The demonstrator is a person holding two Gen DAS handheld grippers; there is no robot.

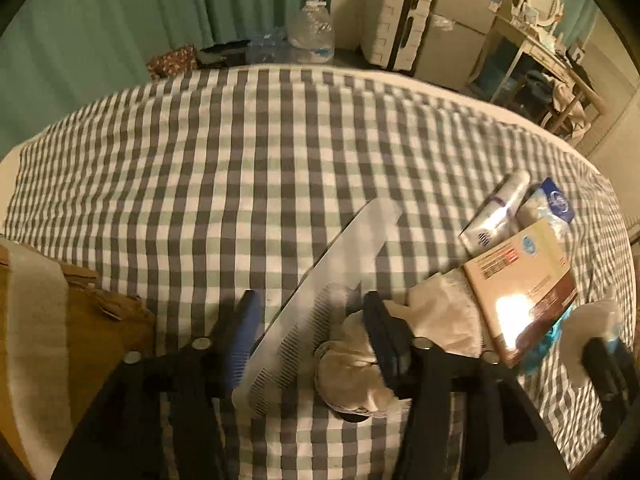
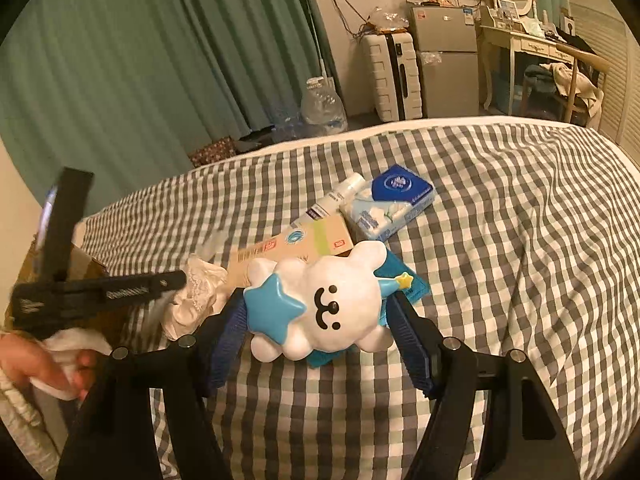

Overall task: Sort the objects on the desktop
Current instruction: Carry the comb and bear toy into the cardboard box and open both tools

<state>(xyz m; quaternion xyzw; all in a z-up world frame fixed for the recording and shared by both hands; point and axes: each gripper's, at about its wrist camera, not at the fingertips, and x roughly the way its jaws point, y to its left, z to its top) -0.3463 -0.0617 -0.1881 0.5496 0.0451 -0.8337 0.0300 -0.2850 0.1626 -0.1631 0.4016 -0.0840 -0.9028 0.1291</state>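
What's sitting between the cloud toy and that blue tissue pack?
In the right wrist view, a flat cardboard box lies between the cloud toy and the tissue pack.

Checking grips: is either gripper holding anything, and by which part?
Right gripper clamps the white cloud-shaped plastic toy by its sides. Left gripper holds nothing; the translucent comb is loose between its fingers.

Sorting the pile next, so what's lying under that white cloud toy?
Under the white cloud toy a blue flat item sticks out on the far right side and below. The toy covers most of it, so what it is stays unclear.
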